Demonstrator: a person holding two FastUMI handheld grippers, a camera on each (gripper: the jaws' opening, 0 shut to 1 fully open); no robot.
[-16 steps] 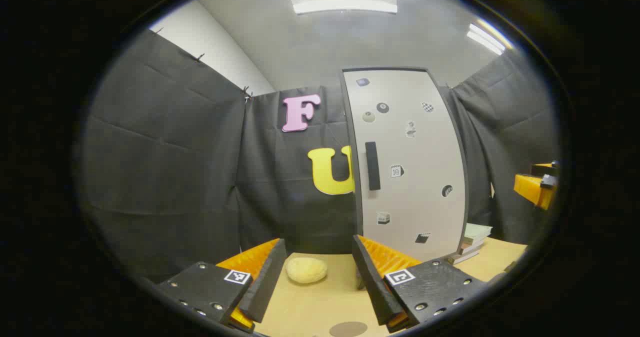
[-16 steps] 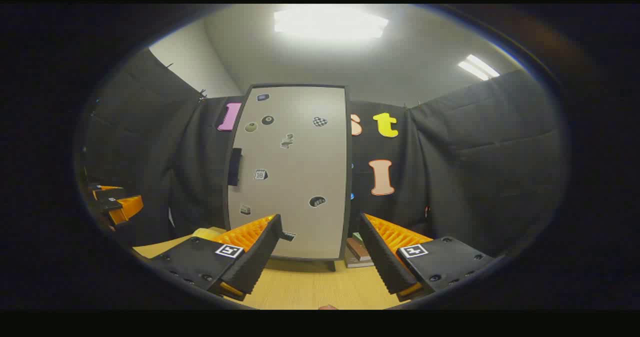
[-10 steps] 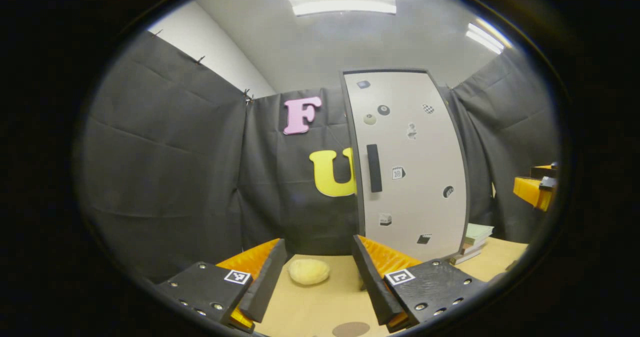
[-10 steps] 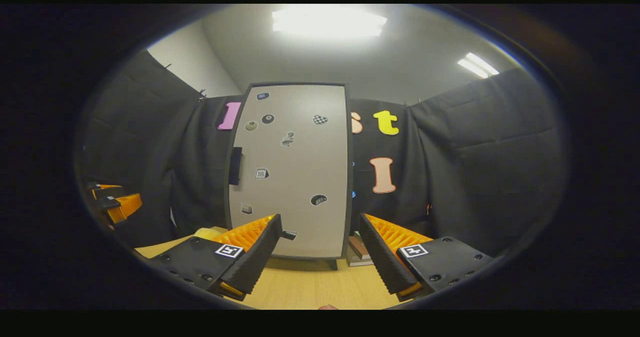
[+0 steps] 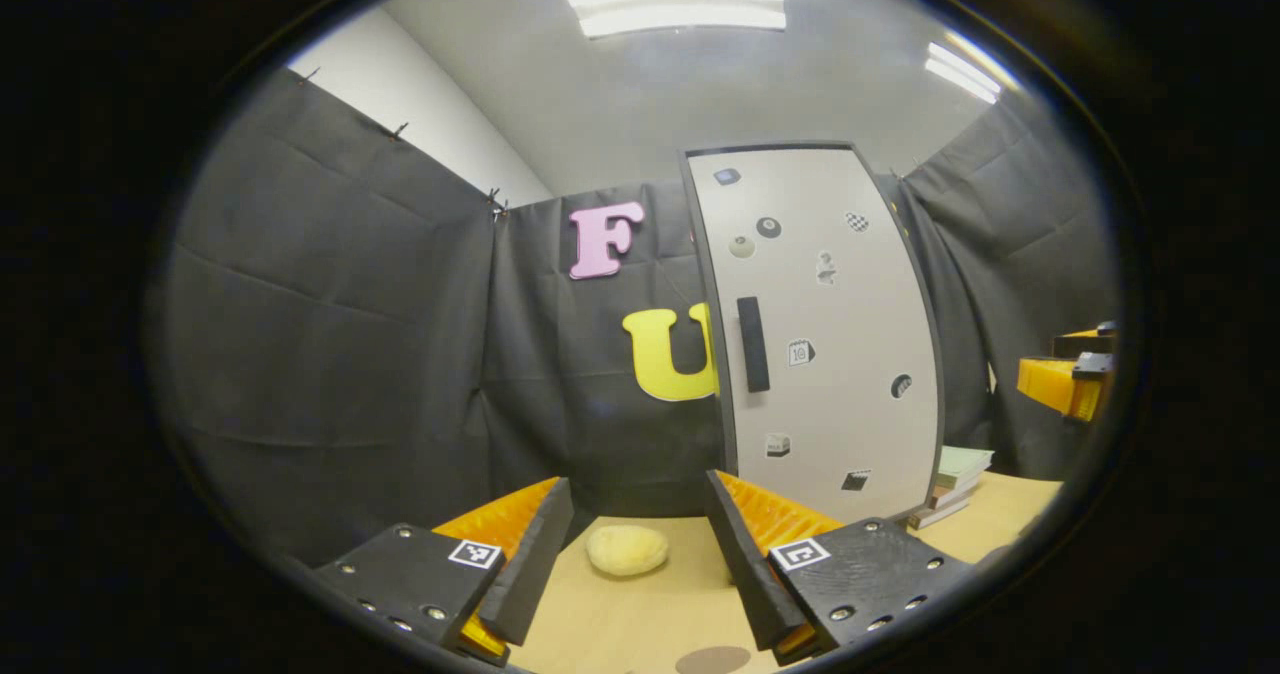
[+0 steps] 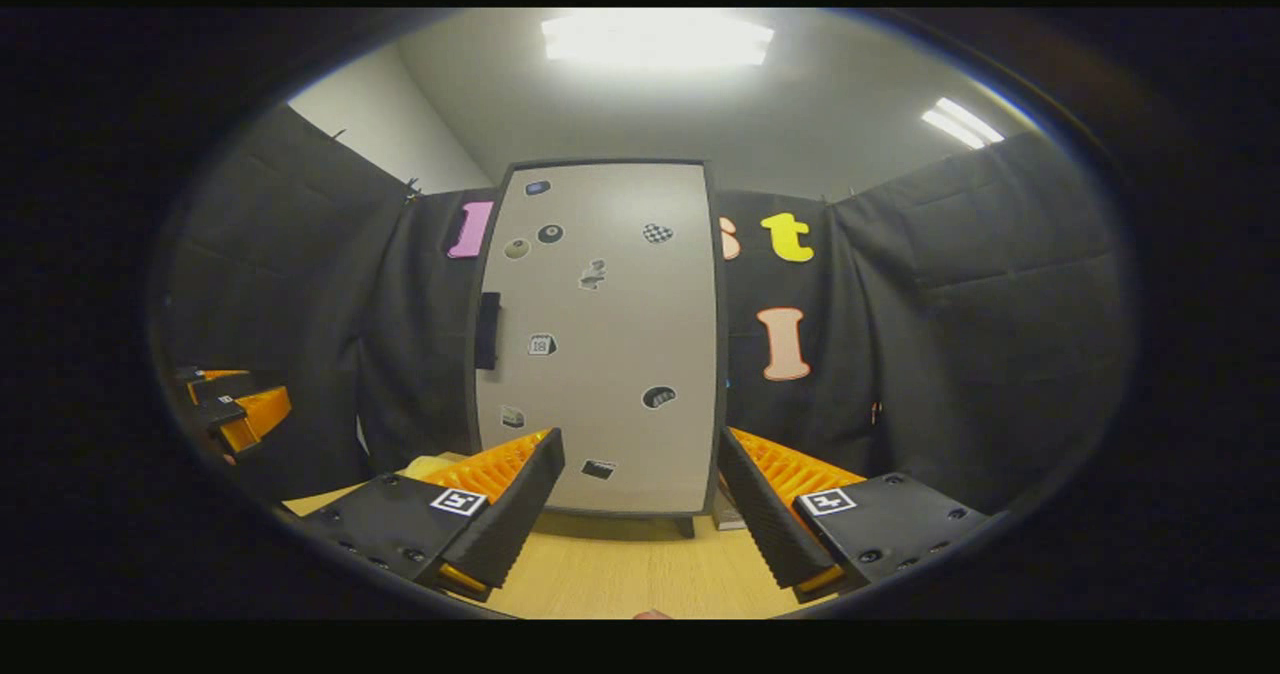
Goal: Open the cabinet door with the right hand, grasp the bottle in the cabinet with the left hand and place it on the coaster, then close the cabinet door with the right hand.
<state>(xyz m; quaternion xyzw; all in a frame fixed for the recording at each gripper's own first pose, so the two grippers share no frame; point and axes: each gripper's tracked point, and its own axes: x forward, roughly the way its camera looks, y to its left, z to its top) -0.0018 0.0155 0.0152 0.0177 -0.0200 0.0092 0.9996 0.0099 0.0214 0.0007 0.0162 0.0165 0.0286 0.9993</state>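
A tall pale cabinet door (image 5: 825, 334) with stickers stands shut on the wooden table, its dark handle (image 5: 753, 344) on the left edge. The same door (image 6: 600, 334) and handle (image 6: 487, 331) sit straight ahead in the right gripper view. A dark round coaster (image 5: 712, 660) lies on the table near my left gripper (image 5: 635, 554), which is open and empty. My right gripper (image 6: 640, 499) is open too, some way short of the door; it appears far right as the right gripper (image 5: 1065, 384) in the left gripper view. The bottle is hidden behind the door.
A yellow sponge-like lump (image 5: 627, 549) lies on the table (image 5: 620, 624) between my left fingers, farther off. Stacked books (image 5: 955, 479) rest right of the cabinet. The left gripper (image 6: 235, 409) shows at the far left of the right gripper view. Black cloth walls surround the booth.
Both views have drifted slightly: the door has grown a little and shifted right in the right gripper view, and moved down a little in the left gripper view. Both grippers stay open.
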